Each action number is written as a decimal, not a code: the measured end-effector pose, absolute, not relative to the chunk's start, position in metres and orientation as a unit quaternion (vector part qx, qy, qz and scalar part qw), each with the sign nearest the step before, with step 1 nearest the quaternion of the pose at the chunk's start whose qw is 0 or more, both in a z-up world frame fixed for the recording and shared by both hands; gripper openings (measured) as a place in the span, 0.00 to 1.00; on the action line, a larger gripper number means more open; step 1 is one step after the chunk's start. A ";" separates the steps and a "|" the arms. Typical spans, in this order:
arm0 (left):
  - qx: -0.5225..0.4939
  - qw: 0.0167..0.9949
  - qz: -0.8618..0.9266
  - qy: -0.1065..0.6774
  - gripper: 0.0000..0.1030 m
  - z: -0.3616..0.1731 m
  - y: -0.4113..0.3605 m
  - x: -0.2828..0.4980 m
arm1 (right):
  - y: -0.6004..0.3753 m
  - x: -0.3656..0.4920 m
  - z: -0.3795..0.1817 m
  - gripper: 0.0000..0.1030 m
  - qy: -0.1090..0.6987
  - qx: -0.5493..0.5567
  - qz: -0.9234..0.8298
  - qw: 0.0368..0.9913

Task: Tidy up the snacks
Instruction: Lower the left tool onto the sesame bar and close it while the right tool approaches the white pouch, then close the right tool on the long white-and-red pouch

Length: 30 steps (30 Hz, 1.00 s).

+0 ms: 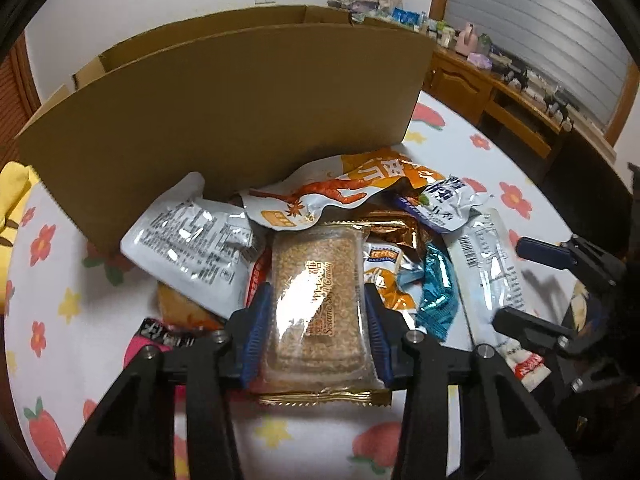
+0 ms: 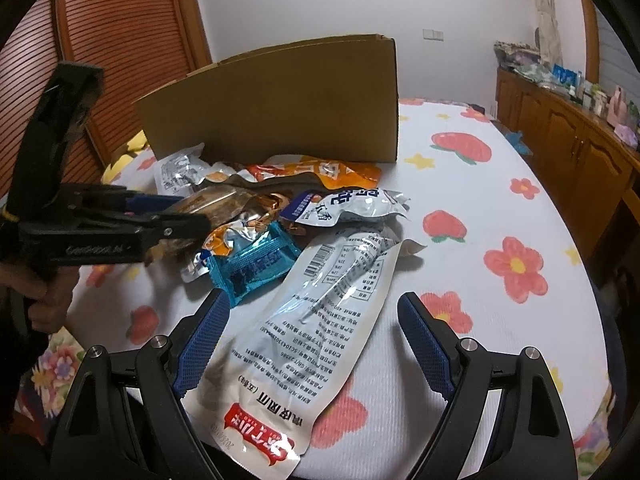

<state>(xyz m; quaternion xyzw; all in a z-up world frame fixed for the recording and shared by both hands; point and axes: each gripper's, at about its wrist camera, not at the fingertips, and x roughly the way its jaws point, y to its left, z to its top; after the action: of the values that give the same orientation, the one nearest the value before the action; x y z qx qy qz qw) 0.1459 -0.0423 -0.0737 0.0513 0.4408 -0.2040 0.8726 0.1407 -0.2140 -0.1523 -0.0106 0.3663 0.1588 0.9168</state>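
The left gripper [image 1: 318,340] pinches the clear, gold-trimmed sesame candy packet [image 1: 316,300] at the near edge of the snack pile; lift straight up before swinging to the brown cardboard box [image 1: 224,120] behind. The right gripper [image 2: 314,344] stands wide, unloaded, straddling the long white pouch [image 2: 304,344].
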 end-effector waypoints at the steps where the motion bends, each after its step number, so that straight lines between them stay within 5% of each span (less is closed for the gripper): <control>1: 0.048 0.875 -0.204 0.437 0.42 -0.072 -0.041 0.142 | -0.214 0.142 -0.152 0.85 0.367 -0.011 0.158 0.917; 30: 0.009 0.904 -0.184 0.385 0.43 -0.063 -0.018 0.087 | -0.213 0.163 -0.164 0.82 0.404 -0.103 0.139 0.898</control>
<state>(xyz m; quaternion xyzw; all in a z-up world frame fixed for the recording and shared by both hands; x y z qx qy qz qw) 0.0872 -0.0183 -0.0626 0.0092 0.3853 -0.1843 0.9042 0.1628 -0.2132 -0.1639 -0.1034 0.4040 0.1394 0.8981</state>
